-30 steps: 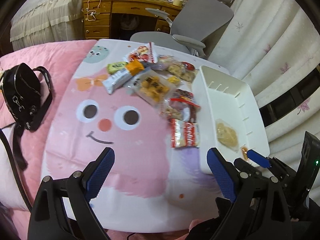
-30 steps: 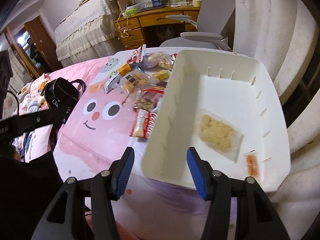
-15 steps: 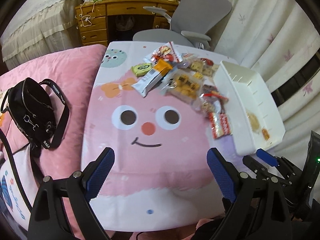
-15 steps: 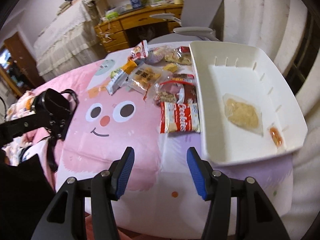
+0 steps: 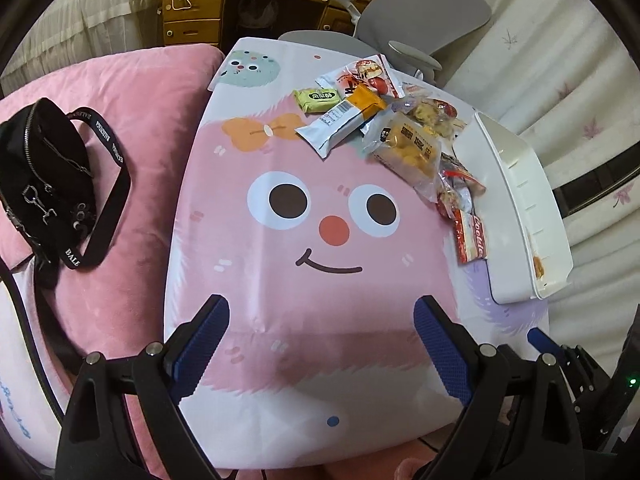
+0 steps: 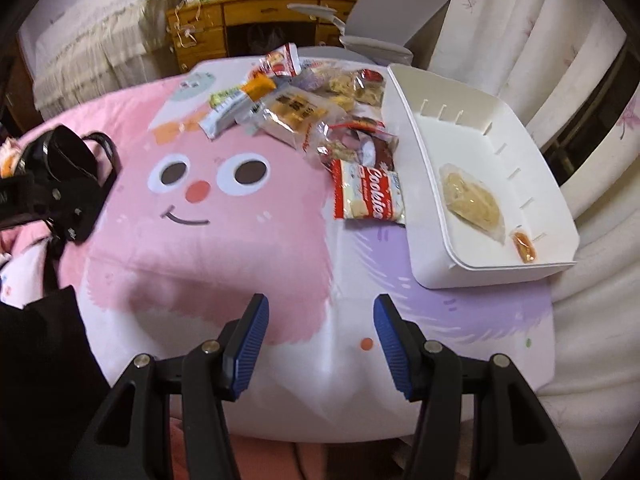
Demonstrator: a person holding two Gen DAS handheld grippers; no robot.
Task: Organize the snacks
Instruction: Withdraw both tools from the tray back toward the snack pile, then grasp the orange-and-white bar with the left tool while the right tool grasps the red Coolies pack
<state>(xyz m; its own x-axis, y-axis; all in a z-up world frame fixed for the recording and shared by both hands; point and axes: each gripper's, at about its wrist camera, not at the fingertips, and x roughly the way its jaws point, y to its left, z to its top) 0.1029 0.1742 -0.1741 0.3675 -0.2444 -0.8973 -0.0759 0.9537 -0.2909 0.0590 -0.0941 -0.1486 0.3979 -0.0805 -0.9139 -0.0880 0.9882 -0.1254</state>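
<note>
Snack pile (image 6: 320,112) left of tray (image 6: 496,148)

**Warm indoor light, fisheye bend, slight blur on my right feed**

I see both feeds lit by soft, even, yellowish room light; no hard shadows fall on the pink cartoon cover (image 5: 304,280). Black vignette fills every corner, and the fisheye bows the far desk (image 6: 256,16) and curtains (image 5: 560,80). My left view is crisp: print on the snack wrappers (image 5: 380,128) reads clearly. My right view is softer, with smear on the black bag (image 6: 68,184) at the left edge. The white tray (image 6: 492,272) glows brightest, near washing out. Foil packets carry small glints.
</note>
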